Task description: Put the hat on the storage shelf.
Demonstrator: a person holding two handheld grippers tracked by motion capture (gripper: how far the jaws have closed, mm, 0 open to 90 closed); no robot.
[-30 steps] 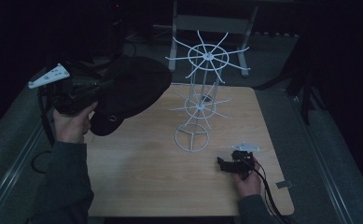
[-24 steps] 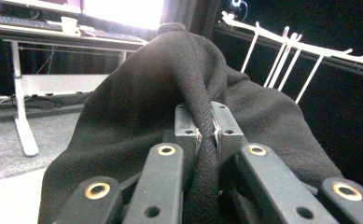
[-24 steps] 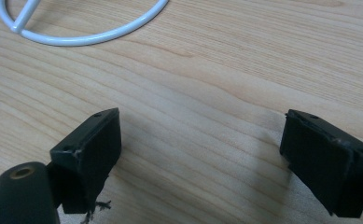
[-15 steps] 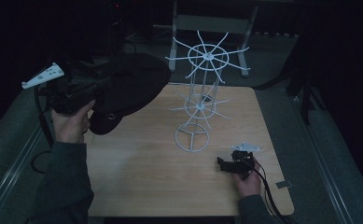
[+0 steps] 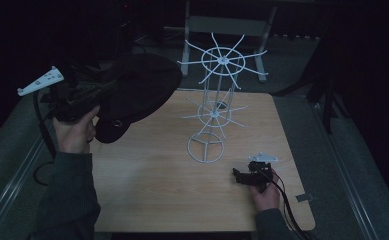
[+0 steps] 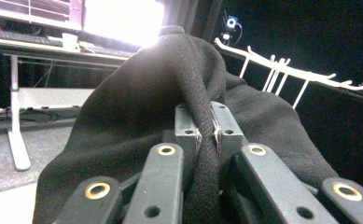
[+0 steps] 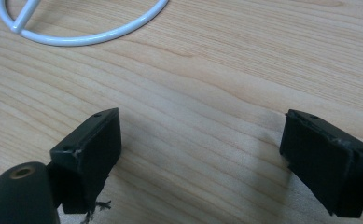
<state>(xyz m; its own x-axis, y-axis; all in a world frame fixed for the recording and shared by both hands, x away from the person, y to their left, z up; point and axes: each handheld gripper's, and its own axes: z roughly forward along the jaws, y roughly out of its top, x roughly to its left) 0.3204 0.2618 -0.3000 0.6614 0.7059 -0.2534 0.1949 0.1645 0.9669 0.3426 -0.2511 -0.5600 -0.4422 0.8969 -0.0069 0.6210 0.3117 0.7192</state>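
A black cloth hat [image 5: 137, 90] hangs in the air over the table's left side, pinched by my left gripper [image 5: 99, 95]. In the left gripper view the jaws are shut on a fold of the black hat [image 6: 170, 93], my left gripper [image 6: 206, 135] squeezing the fabric. A white wire rack [image 5: 217, 100] with spoked arms stands at the table's middle; its top arms [image 6: 282, 70] lie just beyond the hat. My right gripper [image 5: 242, 176] rests low on the table near the rack's ring base [image 7: 76, 32], and my right gripper [image 7: 202, 154] is open with bare wood between its jaws.
The wooden table [image 5: 157, 190] has free surface in front of the rack. A small tag [image 5: 304, 197] lies near the right front edge. Behind the table stands a white metal frame [image 5: 227, 25]. Cables trail from both grippers.
My left gripper has carried the hat a little up and to the right, closer to the rack's top arms. The right gripper has stayed in place.
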